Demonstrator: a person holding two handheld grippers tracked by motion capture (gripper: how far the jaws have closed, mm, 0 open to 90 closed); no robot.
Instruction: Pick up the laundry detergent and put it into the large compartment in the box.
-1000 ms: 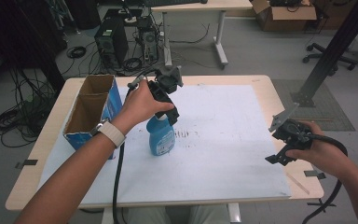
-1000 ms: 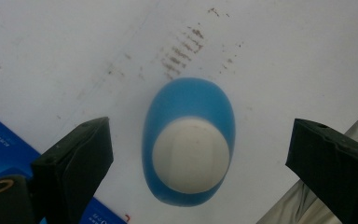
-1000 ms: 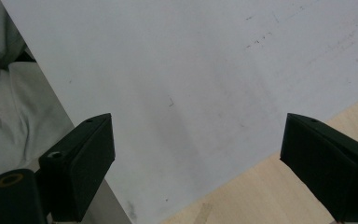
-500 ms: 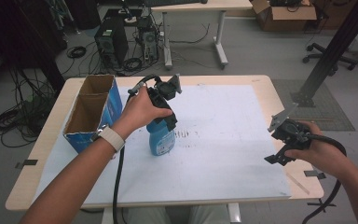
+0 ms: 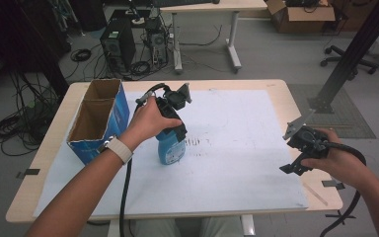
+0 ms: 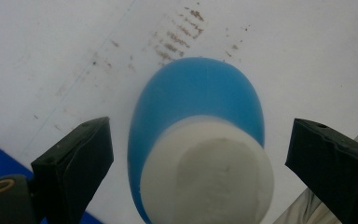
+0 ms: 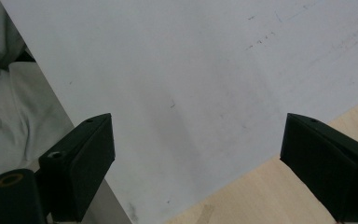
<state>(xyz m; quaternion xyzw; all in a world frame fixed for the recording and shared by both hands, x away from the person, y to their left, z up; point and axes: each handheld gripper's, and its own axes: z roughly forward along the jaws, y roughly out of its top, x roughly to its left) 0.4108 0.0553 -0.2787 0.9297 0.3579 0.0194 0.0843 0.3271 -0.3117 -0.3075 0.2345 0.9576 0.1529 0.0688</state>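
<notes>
Left gripper [image 5: 177, 129] poised directly above the upright blue bottle [image 5: 169, 146], jaws spread wide around its white cap [image 6: 207, 172], not touching. Right gripper [image 5: 300, 160] well right of the bottle, jaws likewise open, empty.

Glossy blue plastic bottle [image 6: 196, 98] on matt white paper sheet [image 5: 237, 148]

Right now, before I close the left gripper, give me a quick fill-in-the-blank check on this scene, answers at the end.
1. The left gripper hangs over a bottle whose body is ____ in colour.
2. Its jaws stand ____, one on each side of the white cap, not touching it.
3. The bottle stands on a white sheet, beside a cardboard box that has ____ open compartments.
4. The right gripper holds ____.

Missing words: blue; open; two; nothing
</notes>
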